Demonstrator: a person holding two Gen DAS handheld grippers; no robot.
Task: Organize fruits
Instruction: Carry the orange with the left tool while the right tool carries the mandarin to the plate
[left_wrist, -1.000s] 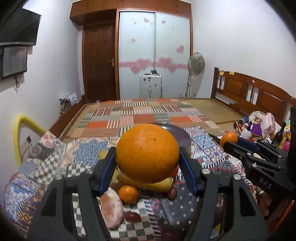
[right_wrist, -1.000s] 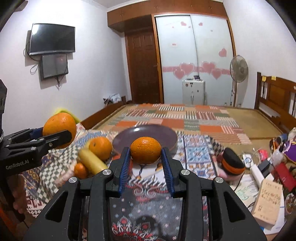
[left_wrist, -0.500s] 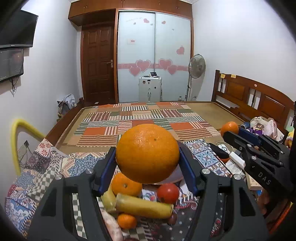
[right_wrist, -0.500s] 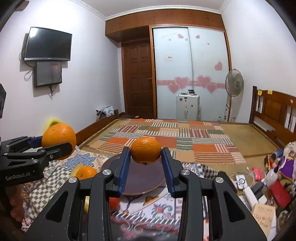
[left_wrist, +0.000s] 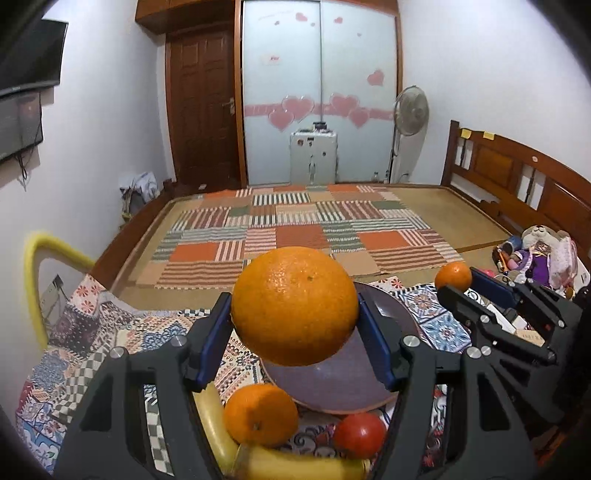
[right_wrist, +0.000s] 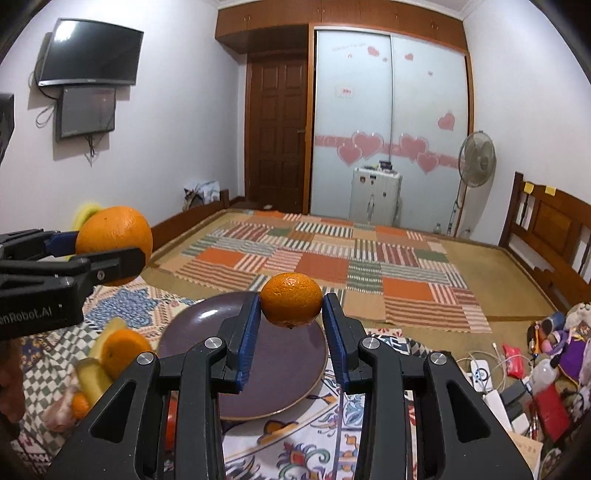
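My left gripper (left_wrist: 295, 328) is shut on a large orange (left_wrist: 294, 305) and holds it in the air above the near edge of a dark purple plate (left_wrist: 351, 384). My right gripper (right_wrist: 291, 325) is shut on a small orange (right_wrist: 291, 305) and holds it above the same plate (right_wrist: 273, 365). Each gripper shows in the other's view: the left one (right_wrist: 107, 258) with the large orange (right_wrist: 113, 236) at the left, the right one (left_wrist: 458, 291) with the small orange (left_wrist: 453, 275) at the right. The plate has nothing on it.
On the patterned cloth (left_wrist: 110, 332) beside the plate lie another orange (left_wrist: 260, 413), a banana (left_wrist: 288, 467), a red tomato (left_wrist: 359, 435) and a small orange (right_wrist: 79, 404). Toys, cables and boxes (right_wrist: 535, 373) clutter the right. A patchwork mat (left_wrist: 295, 236) covers the floor beyond.
Both grippers rose with their oranges, then came back down and forward. The plate is again close under them and the loose fruit sits lower in view.
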